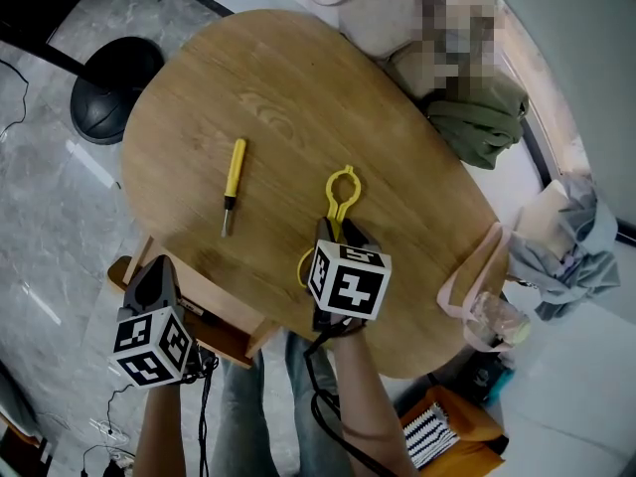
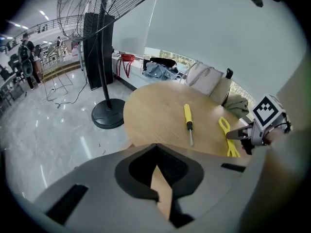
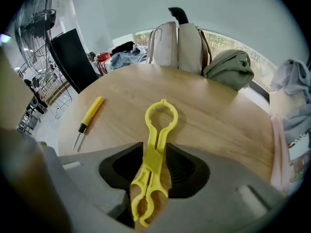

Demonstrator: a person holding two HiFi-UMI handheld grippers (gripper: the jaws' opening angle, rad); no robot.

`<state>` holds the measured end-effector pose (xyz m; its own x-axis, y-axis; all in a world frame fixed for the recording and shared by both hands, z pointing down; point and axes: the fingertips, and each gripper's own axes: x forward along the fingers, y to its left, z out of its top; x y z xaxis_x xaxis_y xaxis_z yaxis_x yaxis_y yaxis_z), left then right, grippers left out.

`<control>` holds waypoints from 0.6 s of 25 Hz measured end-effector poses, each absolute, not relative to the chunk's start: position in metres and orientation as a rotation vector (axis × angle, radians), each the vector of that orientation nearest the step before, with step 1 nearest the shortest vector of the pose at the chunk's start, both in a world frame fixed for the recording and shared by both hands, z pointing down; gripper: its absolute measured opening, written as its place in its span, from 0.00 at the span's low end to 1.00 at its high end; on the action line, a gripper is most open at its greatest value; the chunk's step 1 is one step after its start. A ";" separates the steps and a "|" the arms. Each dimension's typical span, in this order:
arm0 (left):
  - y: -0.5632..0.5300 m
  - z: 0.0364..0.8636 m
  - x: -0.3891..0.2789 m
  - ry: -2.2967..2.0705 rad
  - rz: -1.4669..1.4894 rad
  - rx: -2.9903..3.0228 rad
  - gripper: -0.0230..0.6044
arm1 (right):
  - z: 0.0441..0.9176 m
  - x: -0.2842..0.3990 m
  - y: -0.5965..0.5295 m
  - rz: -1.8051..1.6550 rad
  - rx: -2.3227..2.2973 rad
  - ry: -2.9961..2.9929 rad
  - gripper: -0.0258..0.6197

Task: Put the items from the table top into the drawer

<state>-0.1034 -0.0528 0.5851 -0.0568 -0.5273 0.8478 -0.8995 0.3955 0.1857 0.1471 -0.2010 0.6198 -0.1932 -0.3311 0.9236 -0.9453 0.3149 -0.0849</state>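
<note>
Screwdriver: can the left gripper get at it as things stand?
Probably yes. The screwdriver lies alone on bare table, clear of the yellow opener between the right gripper's jaws; the left gripper waits nearby.

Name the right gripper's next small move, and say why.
Probably close the right gripper on the yellow plastic tool. The tool lies flat on the table, its shaft is already between the open jaws, and the pads do not seem to press it yet.

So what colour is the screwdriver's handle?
Yellow, with a black collar. The screwdriver shows best in the head view.
</note>
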 end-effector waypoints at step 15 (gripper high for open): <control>-0.045 0.588 -0.102 -1.723 0.493 1.239 0.03 | 0.630 0.146 -0.202 0.876 1.142 -1.687 0.24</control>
<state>-0.1024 -0.0451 0.5884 -0.0636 -0.5208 0.8513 -0.8922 0.4118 0.1852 0.1463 -0.2019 0.6296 -0.1773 -0.3129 0.9331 -0.9431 0.3250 -0.0703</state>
